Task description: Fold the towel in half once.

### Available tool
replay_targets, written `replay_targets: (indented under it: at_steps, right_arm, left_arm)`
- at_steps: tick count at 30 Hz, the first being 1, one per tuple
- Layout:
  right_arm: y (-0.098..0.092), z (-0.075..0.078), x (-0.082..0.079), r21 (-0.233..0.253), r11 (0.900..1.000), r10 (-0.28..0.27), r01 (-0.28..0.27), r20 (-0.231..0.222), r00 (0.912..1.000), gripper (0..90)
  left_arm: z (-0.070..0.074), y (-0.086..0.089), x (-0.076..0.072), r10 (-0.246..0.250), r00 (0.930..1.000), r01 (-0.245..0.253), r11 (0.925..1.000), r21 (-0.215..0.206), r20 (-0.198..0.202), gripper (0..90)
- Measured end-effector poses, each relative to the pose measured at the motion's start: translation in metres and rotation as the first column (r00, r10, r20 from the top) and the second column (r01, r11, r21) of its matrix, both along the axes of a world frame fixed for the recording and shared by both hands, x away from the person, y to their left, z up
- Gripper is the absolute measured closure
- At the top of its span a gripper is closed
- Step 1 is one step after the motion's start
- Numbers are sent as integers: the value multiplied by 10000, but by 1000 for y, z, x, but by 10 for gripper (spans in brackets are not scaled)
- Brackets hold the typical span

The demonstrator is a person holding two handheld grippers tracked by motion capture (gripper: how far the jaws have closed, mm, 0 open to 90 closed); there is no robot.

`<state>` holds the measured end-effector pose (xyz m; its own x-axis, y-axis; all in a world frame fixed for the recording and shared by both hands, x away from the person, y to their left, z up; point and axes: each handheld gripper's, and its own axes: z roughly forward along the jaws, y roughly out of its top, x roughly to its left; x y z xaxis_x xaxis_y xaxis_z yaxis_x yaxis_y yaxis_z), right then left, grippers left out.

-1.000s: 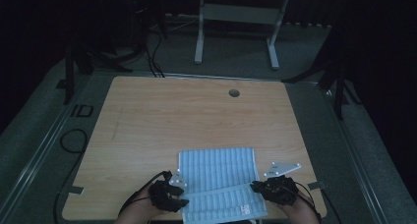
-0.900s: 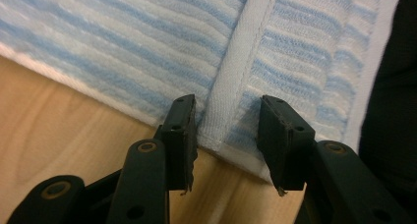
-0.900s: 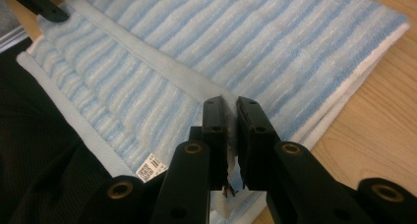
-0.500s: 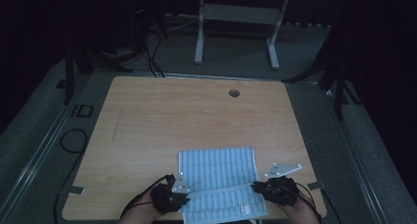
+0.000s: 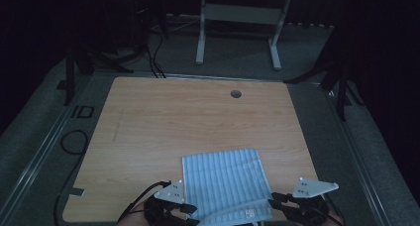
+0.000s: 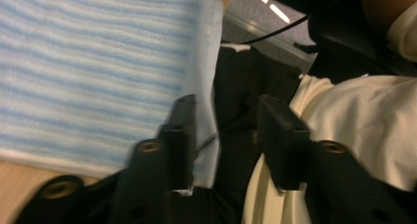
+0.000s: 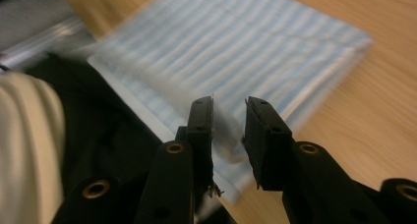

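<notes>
Striped cloth (image 5: 225, 181) lies at the table (image 5: 173, 122) near edge; left tongs (image 6: 223, 130) and right tongs (image 7: 228, 126) stand apart, straddling its near corners.

Cloth (image 5: 225, 181): blue-white striped, folded flat, roughly square, at table's near edge; near hem lifted, overhanging slightly.

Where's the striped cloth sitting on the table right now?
In the high view the striped cloth lies at the near edge of the table, right of centre, between the left tongs and the right tongs, its near end overhanging the edge.
</notes>
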<state>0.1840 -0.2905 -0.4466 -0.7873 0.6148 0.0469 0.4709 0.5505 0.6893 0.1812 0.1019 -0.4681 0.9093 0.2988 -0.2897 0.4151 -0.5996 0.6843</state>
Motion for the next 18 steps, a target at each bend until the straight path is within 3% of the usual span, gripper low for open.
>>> replay_targets:
  at_steps: [1, 3, 5, 9, 12, 13, 18]
  right_arm:
    - [-4, 1, 6, 205, 9995, -242, 243, -70, 9997, 676]
    - [-4, -2, 14, 261, 9987, -426, 428, -72, 9991, 674]
    - [0, -9, 22, 197, 9990, -409, 413, -204, 9990, 661]
    - [11, -26, 41, 40, 9994, -332, 334, -508, 9982, 653]
    - [19, -36, 55, -38, 9995, -311, 309, -698, 9971, 644]
    - [19, -36, 55, -38, 9995, -311, 309, -698, 9971, 644]
    - [33, -55, 81, -578, 9977, -390, 340, -875, 9954, 630]
  left_arm:
    - [-8, 6, 16, 838, 9963, -837, 9965, 86, -196, 574]
    - [-14, 6, 24, 1304, 9914, -1308, 9898, 559, 114, 570]
    - [-23, 6, 33, 1583, 9873, -1590, 9827, 952, 153, 516]
    - [-36, 4, 45, 1892, 9815, -1914, 9719, 1372, 293, 517]
    - [-39, 2, 50, 1999, 9795, -2012, 9696, 1393, 234, 517]
    - [-41, 1, 53, 2059, 9777, -2097, 9664, 1490, 401, 517]
    - [-55, -5, 66, 2059, 9779, -2093, 9627, 1713, 373, 516]
